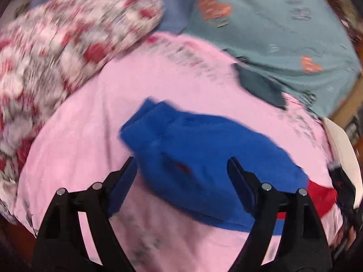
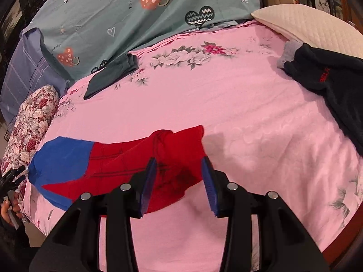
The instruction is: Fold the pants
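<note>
Red and blue pants (image 2: 127, 161) lie folded lengthwise on the pink floral bedsheet (image 2: 226, 104), blue end to the left, red end to the right. In the blurred left wrist view the blue end (image 1: 204, 154) fills the middle. My left gripper (image 1: 181, 172) is open above the blue end, holding nothing. My right gripper (image 2: 179, 172) is open just above the red end, its fingers on either side of the red cloth's right part, holding nothing.
A dark folded garment (image 2: 111, 77) lies at the far left of the sheet. A black garment (image 2: 329, 77) lies at the right below a white pillow (image 2: 313, 27). A teal heart-print quilt (image 2: 127, 13) is at the back, a floral bolster (image 2: 31, 122) at the left.
</note>
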`<state>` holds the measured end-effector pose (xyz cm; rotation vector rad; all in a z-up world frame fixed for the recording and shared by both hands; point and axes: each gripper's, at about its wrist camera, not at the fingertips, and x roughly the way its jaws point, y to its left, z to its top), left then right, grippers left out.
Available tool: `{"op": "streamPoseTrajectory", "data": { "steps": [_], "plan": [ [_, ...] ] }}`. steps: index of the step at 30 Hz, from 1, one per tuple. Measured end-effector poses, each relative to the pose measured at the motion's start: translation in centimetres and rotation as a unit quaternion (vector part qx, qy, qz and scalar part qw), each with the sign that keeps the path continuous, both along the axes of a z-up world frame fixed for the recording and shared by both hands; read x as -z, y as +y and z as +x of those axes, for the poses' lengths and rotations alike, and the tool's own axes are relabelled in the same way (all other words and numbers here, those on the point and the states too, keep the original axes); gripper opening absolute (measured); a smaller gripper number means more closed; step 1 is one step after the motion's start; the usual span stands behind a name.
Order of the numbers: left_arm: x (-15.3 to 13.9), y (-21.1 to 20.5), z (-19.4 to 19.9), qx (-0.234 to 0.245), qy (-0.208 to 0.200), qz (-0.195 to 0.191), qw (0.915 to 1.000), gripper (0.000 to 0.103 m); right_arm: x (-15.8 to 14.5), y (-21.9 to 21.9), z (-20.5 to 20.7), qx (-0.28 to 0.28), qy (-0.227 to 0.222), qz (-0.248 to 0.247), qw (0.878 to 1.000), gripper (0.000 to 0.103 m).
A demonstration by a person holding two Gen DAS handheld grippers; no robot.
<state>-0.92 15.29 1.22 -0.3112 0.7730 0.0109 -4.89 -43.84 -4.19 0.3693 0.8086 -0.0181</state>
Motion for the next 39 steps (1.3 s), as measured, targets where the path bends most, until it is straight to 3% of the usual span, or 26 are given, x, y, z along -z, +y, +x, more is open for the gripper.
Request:
{"op": "streamPoseTrajectory", "data": {
  "steps": [2, 4, 6, 8, 9, 10, 12, 15, 19, 21, 22, 24, 25, 28, 30, 31, 33, 34, 35, 36, 39],
  "plan": [
    [-1.4, -3.8, -0.4, 0.065, -0.02, 0.018, 0.9975, 0.086, 0.7, -0.4, 0.9, -0.001, 0.011, 0.009, 1.0, 0.054],
    [-1.0, -8.3, 0.1, 0.141, -0.012, 0.034, 0.9893, 0.088, 1.4, -0.4, 2.3, -0.012, 0.017, 0.015, 1.0, 0.069],
    [0.7, -11.7, 1.4, 0.181, 0.01, 0.04, 0.9826, 0.088, 2.5, -0.9, 4.2, -0.028, 0.032, 0.069, 0.997, 0.086],
    [3.1, -14.8, 3.3, 0.223, 0.044, 0.022, 0.9735, 0.088, 3.6, -1.0, 5.8, -0.047, 0.048, 0.129, 0.989, 0.089],
    [4.2, -15.9, 4.1, 0.231, 0.062, 0.022, 0.9707, 0.088, 3.5, -0.9, 6.2, -0.059, 0.042, 0.13, 0.989, 0.078],
    [5.1, -16.7, 4.7, 0.235, 0.077, 0.02, 0.9687, 0.088, 3.8, -0.7, 6.9, -0.083, 0.056, 0.148, 0.984, 0.034],
    [6.9, -18.6, 5.8, 0.243, 0.097, 0.019, 0.9649, 0.089, 2.5, -0.3, 7.0, -0.091, 0.043, 0.116, 0.988, 0.031],
    [7.4, -21.4, 6.3, 0.235, 0.077, 0.051, 0.9675, 0.096, -1.0, -0.2, 7.3, -0.095, 0.026, 0.05, 0.994, 0.027],
    [7.2, -24.0, 8.8, 0.237, 0.077, 0.007, 0.9685, 0.097, -5.3, -2.0, 9.4, -0.038, 0.019, -0.023, 0.999, 0.023],
    [7.3, -25.1, 9.7, 0.223, 0.077, 0.011, 0.9717, 0.097, -4.0, -2.1, 11.9, -0.035, 0.071, -0.054, 0.995, 0.033],
    [7.4, -25.2, 9.8, 0.217, 0.084, 0.009, 0.9726, 0.097, -2.1, -2.1, 13.1, -0.031, 0.117, -0.073, 0.99, 0.051],
    [7.0, -24.3, 8.8, 0.224, 0.098, -0.009, 0.9695, 0.097, 1.0, -1.9, 13.4, -0.021, 0.178, -0.103, 0.978, 0.055],
    [6.5, -23.6, 8.2, 0.231, 0.1, -0.009, 0.9677, 0.097, 1.5, -1.7, 12.6, -0.028, 0.177, -0.097, 0.979, 0.055],
    [5.6, -19.2, 5.8, 0.208, 0.093, 0.044, 0.9727, 0.098, -0.7, -1.9, 9.6, -0.006, 0.129, -0.107, 0.986, 0.055],
    [6.2, -13.5, 5.2, 0.145, 0.116, 0.056, 0.981, 0.097, -3.1, -1.2, 7.4, 0.022, 0.076, -0.143, 0.986, 0.058],
    [6.4, -10.9, 5.1, 0.111, 0.126, 0.056, 0.9841, 0.097, -4.0, -0.6, 6.7, 0.015, 0.057, -0.137, 0.989, 0.063],
    [6.4, -5.2, 4.3, 0.059, 0.129, 0.027, 0.9895, 0.095, -4.8, 1.9, 5.8, -0.058, 0.029, -0.065, 0.996, 0.072],
    [6.3, -3.5, 4.0, 0.053, 0.128, -0.006, 0.9903, 0.09, -4.8, 4.2, 5.5, -0.117, 0.028, -0.02, 0.993, 0.074],
    [6.2, -2.0, 3.6, 0.052, 0.128, -0.047, 0.9893, 0.09, -4.6, 6.3, 5.3, -0.157, 0.029, -0.005, 0.987, 0.074],
    [5.8, -1.0, 3.1, 0.046, 0.125, -0.075, 0.9883, 0.09, -4.4, 8.5, 5.0, -0.189, 0.028, -0.005, 0.981, 0.074],
    [3.8, -0.1, 1.0, 0.023, 0.092, -0.069, 0.9932, 0.093, -3.7, 13.8, 4.4, -0.248, 0.028, -0.023, 0.968, 0.074]
  ]
}}
